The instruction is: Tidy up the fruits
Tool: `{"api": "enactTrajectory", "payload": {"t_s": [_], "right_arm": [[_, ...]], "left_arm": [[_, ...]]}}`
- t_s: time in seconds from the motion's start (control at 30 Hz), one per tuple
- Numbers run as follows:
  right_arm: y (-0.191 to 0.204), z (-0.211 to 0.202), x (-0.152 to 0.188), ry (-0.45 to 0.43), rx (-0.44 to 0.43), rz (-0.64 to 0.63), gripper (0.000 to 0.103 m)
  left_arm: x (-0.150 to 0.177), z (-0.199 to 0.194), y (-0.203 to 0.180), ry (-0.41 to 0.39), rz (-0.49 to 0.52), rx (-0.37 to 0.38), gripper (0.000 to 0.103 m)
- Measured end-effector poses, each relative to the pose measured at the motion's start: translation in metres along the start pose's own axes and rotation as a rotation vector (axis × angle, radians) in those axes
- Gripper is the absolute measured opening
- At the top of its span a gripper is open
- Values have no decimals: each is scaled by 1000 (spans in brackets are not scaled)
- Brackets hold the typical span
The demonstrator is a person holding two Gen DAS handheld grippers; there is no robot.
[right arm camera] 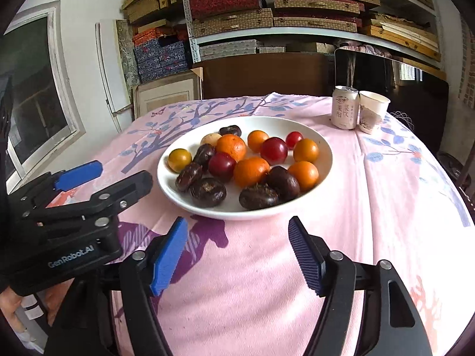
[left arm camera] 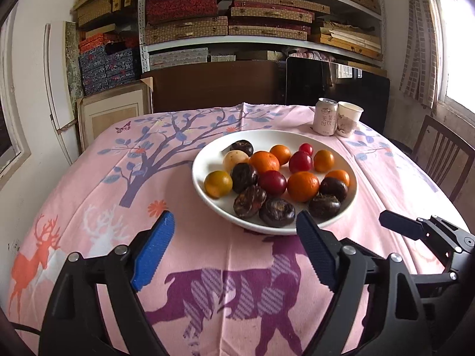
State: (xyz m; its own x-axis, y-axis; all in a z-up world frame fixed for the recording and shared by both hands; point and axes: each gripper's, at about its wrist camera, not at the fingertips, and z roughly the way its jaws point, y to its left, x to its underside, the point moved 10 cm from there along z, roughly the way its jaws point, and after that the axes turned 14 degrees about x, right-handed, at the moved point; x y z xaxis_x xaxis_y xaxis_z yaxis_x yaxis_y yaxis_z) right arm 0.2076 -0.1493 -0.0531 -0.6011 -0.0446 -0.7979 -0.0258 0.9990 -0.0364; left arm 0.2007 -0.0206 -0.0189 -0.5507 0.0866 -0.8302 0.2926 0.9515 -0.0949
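One chair [left arm camera: 442, 154], left view only

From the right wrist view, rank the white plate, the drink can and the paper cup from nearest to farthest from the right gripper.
From the right gripper:
1. White plate, just ahead of the open fingers, holding the fruit.
2 and 3. Drink can and paper cup, side by side at the table's far right edge, the cup to the can's right; too close to call.
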Motion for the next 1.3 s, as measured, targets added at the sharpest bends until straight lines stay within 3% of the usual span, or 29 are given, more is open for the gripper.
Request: {"api": "enactTrajectory", "payload": {"t_s": [0.13, 0.23, 0.4, 0.53, 0.8, 1.3], "right_arm": [[-14, -5, 16, 7, 37, 25, 86], [-19, -3, 22, 36, 49, 40, 88], [-25, -3, 21, 32, 55, 80, 95], [-32, -4, 22, 39, 59, 125, 99], [-37, -3, 24, 64, 74, 159, 99], [-36, -6, 23, 59, 61, 162, 99]], "left_arm": [[15, -15, 3, -27, -10, -19, 92], [20, -20, 9, -35, -27, -25, 98], [30, -7, 10, 34, 6, -54, 98], [30, -4, 7, 43, 36, -76, 98], [36, 2, 7, 88, -17, -27, 98], [32, -5, 6, 62, 1, -59, 98]]}}
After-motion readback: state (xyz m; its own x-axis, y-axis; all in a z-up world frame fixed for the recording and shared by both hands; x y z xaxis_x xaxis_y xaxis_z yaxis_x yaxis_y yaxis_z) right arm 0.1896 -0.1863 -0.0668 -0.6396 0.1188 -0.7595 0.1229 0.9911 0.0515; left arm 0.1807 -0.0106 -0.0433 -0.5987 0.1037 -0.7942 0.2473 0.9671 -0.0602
